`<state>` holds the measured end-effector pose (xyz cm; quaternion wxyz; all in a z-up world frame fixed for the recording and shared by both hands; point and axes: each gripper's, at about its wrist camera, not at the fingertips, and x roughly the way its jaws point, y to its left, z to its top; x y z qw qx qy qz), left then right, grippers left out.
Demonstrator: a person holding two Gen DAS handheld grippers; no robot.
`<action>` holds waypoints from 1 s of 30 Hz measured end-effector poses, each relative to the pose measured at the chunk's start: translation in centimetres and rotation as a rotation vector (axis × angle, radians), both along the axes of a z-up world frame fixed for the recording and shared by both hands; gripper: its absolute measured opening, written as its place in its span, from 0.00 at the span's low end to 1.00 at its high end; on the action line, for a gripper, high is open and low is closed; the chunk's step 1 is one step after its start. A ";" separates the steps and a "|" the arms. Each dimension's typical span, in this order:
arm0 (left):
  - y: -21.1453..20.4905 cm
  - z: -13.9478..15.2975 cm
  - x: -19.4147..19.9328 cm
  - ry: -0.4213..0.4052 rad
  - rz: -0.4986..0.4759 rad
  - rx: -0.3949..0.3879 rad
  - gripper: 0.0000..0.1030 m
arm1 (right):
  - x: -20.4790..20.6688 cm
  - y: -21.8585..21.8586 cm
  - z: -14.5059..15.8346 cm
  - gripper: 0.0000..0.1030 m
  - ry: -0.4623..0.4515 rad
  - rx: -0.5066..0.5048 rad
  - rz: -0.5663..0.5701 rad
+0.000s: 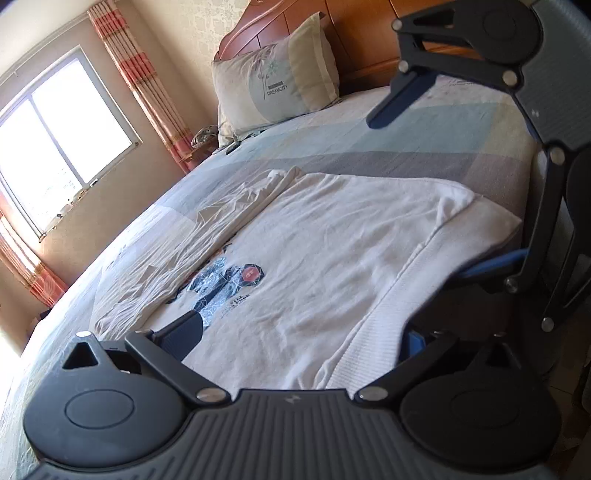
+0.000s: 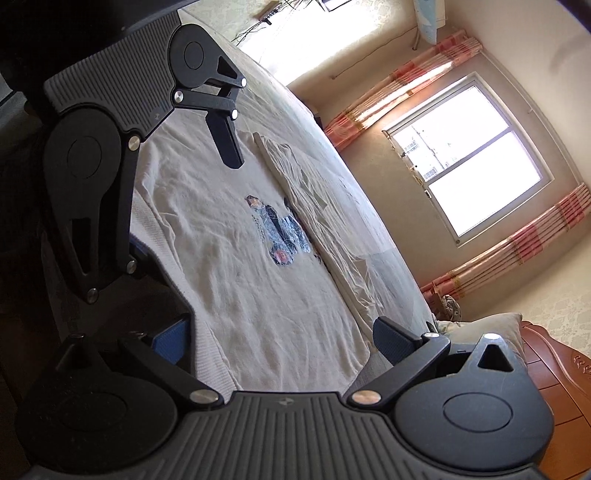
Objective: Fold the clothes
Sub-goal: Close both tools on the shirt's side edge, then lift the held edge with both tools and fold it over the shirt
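A white T-shirt (image 1: 314, 258) with a dark printed graphic (image 1: 225, 284) lies flat on the bed; its far side is folded over toward the middle. It also shows in the right wrist view (image 2: 229, 266). My left gripper (image 1: 299, 336) is open, its jaws straddling the shirt's near hem. My right gripper (image 2: 280, 339) is open, straddling the near edge at the shirt's other end. The right gripper appears in the left wrist view (image 1: 417, 184), open wide. The left gripper appears in the right wrist view (image 2: 177, 221), open wide.
The bed (image 1: 369, 144) has a pale patchwork sheet. A pillow (image 1: 277, 85) leans on the wooden headboard (image 1: 354, 33). A window (image 1: 55, 140) with pink striped curtains (image 1: 147, 85) lies beyond the bed's far side. A nightstand with an item stands by the pillow.
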<state>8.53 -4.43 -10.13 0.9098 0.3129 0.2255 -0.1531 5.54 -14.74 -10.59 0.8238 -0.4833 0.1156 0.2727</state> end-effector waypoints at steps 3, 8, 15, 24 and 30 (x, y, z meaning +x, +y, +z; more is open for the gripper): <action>-0.2 0.7 -0.3 -0.013 -0.023 0.002 0.99 | 0.3 0.7 -1.3 1.00 -0.003 -0.028 -0.001; -0.4 0.0 -1.0 -0.019 -0.053 0.049 0.99 | 2.2 2.4 -3.4 1.00 -0.080 -0.058 -0.082; -1.6 -2.6 -0.9 -0.044 -0.051 0.181 0.99 | 3.0 1.7 -1.8 1.00 -0.113 0.028 -0.131; -0.8 -4.1 -1.2 -0.147 0.034 0.420 0.99 | 2.4 0.7 -1.7 1.00 -0.095 0.065 -0.152; 1.9 -5.3 -1.9 -0.179 0.101 0.556 0.99 | 2.3 0.1 -1.7 1.00 -0.083 0.071 -0.162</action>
